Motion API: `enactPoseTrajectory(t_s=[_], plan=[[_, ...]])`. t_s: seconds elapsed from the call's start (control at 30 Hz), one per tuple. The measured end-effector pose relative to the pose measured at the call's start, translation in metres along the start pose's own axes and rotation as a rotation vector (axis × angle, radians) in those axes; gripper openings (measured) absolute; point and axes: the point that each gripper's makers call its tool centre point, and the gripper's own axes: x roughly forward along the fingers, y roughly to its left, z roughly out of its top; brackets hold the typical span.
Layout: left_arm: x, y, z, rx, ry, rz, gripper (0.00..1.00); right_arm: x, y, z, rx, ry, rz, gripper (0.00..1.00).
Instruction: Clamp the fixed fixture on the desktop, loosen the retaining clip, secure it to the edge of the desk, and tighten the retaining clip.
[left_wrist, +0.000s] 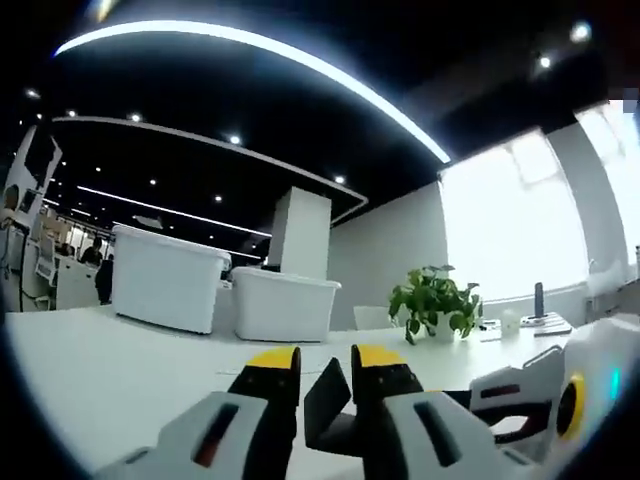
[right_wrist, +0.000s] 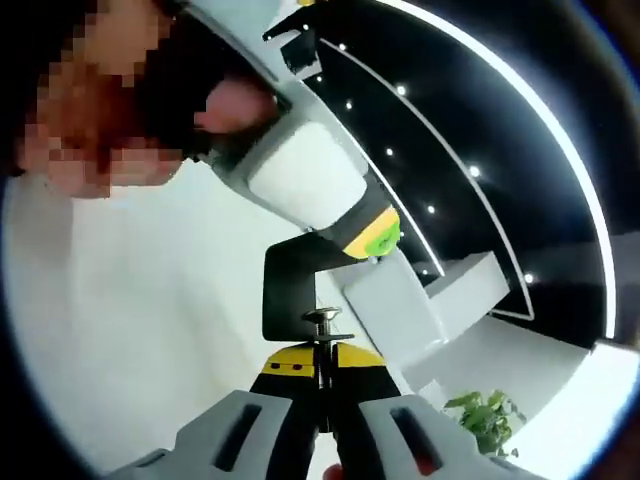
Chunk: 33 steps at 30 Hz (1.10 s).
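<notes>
The black C-shaped clamp fixture (right_wrist: 288, 285) is held up in the air between both grippers. In the right gripper view, my left gripper (right_wrist: 368, 238) comes down from the upper left, and its yellow tips grip the clamp's top arm. My right gripper (right_wrist: 322, 364) is shut on the clamp's metal screw (right_wrist: 322, 335), which stands between its yellow tips. In the left gripper view, my left gripper (left_wrist: 325, 362) is shut on a black part of the clamp (left_wrist: 326, 398). The right gripper's white body (left_wrist: 548, 392) lies close by at the lower right.
A white table (left_wrist: 110, 375) stretches ahead. Two white plastic bins (left_wrist: 165, 275) (left_wrist: 285, 305) stand at its far side, and a potted green plant (left_wrist: 435, 300) to the right of them. A person's hand (right_wrist: 235, 105) holds the left gripper. A bright window is at the right.
</notes>
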Motion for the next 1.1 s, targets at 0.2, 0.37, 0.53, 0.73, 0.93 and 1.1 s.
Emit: enactPoseTrajectory(t_s=[0.2, 0.37, 0.53, 0.73, 0.93, 1.1], plan=[[-0.006, 0.019, 0.019, -0.210, -0.101, 0.007, 0.17, 0.000, 0.003, 0.001, 0.030, -0.006, 0.003, 0.00], [-0.013, 0.026, 0.027, -0.358, -0.169, -0.030, 0.14, -0.003, 0.000, 0.007, 0.037, -0.029, -0.019, 0.00], [-0.016, 0.029, 0.028, -0.421, -0.176, -0.060, 0.10, -0.012, -0.005, 0.011, 0.024, -0.057, -0.037, 0.00], [-0.024, 0.035, 0.032, -0.446, -0.191, -0.045, 0.09, -0.048, -0.007, -0.001, 0.042, -0.084, -0.027, 0.00], [-0.023, 0.033, 0.015, -0.429, -0.103, -0.011, 0.08, -0.088, -0.019, -0.005, 0.092, -0.110, -0.052, 0.00], [-0.029, 0.019, 0.003, -0.335, -0.017, -0.014, 0.09, -0.135, -0.037, 0.006, 0.168, -0.181, -0.063, 0.00]])
